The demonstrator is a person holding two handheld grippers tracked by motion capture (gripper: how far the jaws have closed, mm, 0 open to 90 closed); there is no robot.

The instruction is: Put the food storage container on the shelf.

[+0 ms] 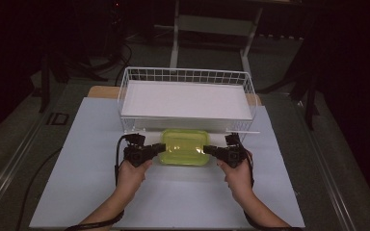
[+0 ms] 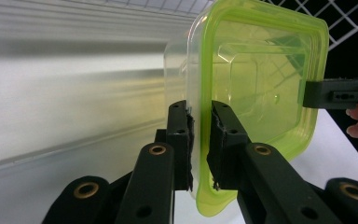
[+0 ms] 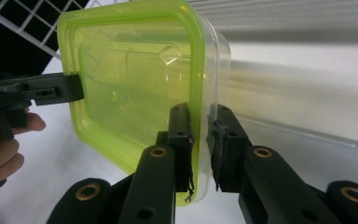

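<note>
With my left gripper [image 1: 158, 148] and right gripper [image 1: 208, 150] clamped on the green-lidded container [image 1: 184, 147], I should lift level toward the wire basket [image 1: 125, 91] at twelve o'clock.

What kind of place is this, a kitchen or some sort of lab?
Likely a lab or recording workspace, not a kitchen: a white board on a table, a wire basket, cables across the floor, and dark stands behind.

A pale sheet [image 1: 77, 173] is spread over a wooden tabletop [image 1: 101, 91], whose edge is seen toward 11 o'clock. Grey floor [image 1: 9, 139] is seen around the table. A white metal frame [image 1: 212, 29] is placed at 12 o'clock. Dark stands [image 1: 46, 82] and cables [image 1: 120, 57] are seen at 10 o'clock. The far room is left in darkness.
</note>
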